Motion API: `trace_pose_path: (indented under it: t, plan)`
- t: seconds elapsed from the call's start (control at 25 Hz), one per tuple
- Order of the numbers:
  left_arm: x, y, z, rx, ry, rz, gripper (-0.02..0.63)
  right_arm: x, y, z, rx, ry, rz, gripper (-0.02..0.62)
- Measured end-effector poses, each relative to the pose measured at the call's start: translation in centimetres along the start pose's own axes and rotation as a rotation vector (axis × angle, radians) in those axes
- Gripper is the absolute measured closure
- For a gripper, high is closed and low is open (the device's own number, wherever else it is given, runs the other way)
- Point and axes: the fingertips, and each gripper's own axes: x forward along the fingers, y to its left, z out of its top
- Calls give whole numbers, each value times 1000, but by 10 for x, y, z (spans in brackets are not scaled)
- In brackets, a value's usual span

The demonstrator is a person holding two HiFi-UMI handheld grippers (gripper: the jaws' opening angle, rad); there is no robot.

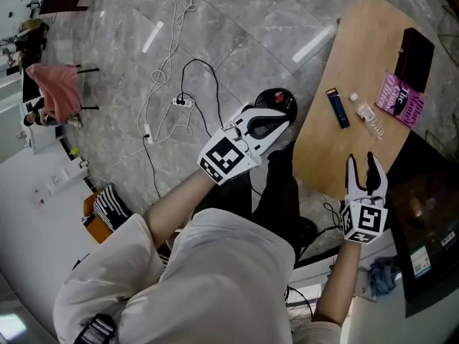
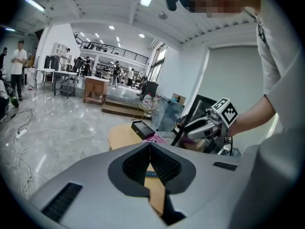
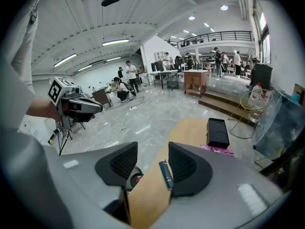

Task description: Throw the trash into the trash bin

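Ahead of the right claw [image 1: 361, 159], spread open and empty, a thin dark-blue stick [image 1: 338, 108] lay on the oval wooden table [image 1: 358, 41]. The left claw [image 1: 281, 122], pressed together, hung near the round black bin [image 1: 281, 99].

Pink booklet [image 1: 399, 100], print illegible

The near end of the table [image 1: 326, 156] is bare wood, so my right claw [image 1: 361, 160] has free room there, up to the blue stick [image 1: 337, 108]. Further on, the small bottle [image 1: 364, 110], the pink booklet [image 1: 399, 99] and the black box [image 1: 417, 57] fill the right side. A dark screen [image 1: 430, 206] stands close at the right. Left of the table the floor [image 1: 237, 34] is open. Only cables [image 1: 161, 77] lie on it, and the bin [image 1: 281, 100] stands just beside the table's edge, partly under my left claw [image 1: 284, 120].
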Motion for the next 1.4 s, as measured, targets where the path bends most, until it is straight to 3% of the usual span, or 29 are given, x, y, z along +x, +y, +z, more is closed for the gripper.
trace_pose_path:
  t: [0.28,0.68,1.4]
  plan:
    - [27,15,-48,-8,32,-15,600,54,-14,-54,-27,83,4,382]
    - [59,34,-121,-83,63,-16,600,132,-27,-126,-84,204,18,383]
    - [89,52,-264,-206,115,-7,600,256,-78,-265,-184,377,-56,382]
